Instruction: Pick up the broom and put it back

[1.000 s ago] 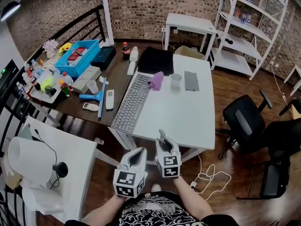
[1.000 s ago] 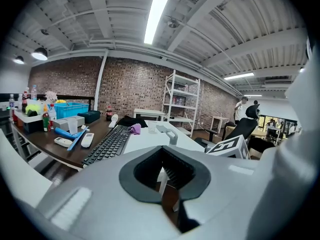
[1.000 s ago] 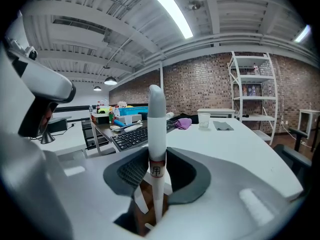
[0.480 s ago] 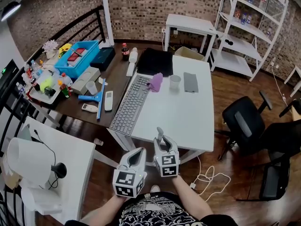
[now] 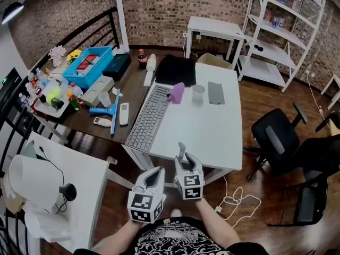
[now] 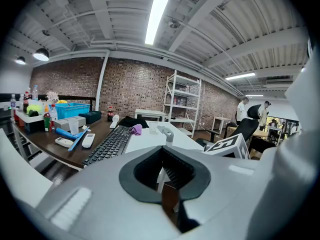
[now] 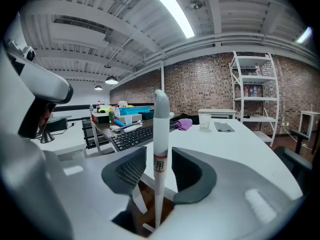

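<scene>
The broom's thin white handle, capped in grey, stands upright between the jaws of my right gripper. Those jaws are opening, and a narrow gap shows on each side of the handle. In the head view the handle rises out of the right gripper just before the white table's front edge. The broom's head is hidden below. My left gripper hovers beside it to the left with its tips together and nothing in them. From the left gripper view the handle's grey top shows to the right.
The white table carries a keyboard, a purple cloth and a cup. A dark desk at left holds a blue squeegee and clutter. An office chair stands right; a cable lies on the floor.
</scene>
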The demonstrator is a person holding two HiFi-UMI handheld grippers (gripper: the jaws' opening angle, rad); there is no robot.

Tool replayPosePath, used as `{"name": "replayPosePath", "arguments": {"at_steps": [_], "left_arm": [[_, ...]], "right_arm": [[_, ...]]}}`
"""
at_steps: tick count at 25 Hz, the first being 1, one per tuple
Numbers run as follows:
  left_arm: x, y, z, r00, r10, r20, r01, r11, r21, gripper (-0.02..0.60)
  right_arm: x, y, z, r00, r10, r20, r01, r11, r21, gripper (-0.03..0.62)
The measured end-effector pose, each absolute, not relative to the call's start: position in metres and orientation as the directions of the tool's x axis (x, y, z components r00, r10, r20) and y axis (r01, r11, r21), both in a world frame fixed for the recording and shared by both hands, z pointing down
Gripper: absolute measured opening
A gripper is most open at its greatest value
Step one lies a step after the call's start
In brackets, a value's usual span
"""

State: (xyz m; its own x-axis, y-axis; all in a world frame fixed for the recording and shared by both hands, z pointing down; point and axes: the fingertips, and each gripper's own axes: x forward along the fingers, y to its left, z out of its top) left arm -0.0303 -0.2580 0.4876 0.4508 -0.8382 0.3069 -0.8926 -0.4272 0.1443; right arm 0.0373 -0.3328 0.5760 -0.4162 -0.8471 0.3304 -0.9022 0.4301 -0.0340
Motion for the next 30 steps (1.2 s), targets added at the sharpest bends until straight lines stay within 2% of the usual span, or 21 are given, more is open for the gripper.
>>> {"name": "replayPosePath", "arguments": {"at_steps": [20, 30], "left_arm": [[-0.039, -0.204, 0.465, 0.510, -0.816, 0.271, -0.860, -0.487, 0.154, 0.005], [-0.044, -0.152, 0.445, 0.543, -0.810, 0.223, -0.840, -0.526, 0.136, 0.005]], "right_arm": [[0.021, -0.235, 0.481, -0.401, -0.895, 0.196, -0.916, 0.399, -0.049, 0.127], [0.011, -0.159, 0.426, -0.381, -0.917, 0.119, -0.924, 0.382, -0.012, 0.054]]}}
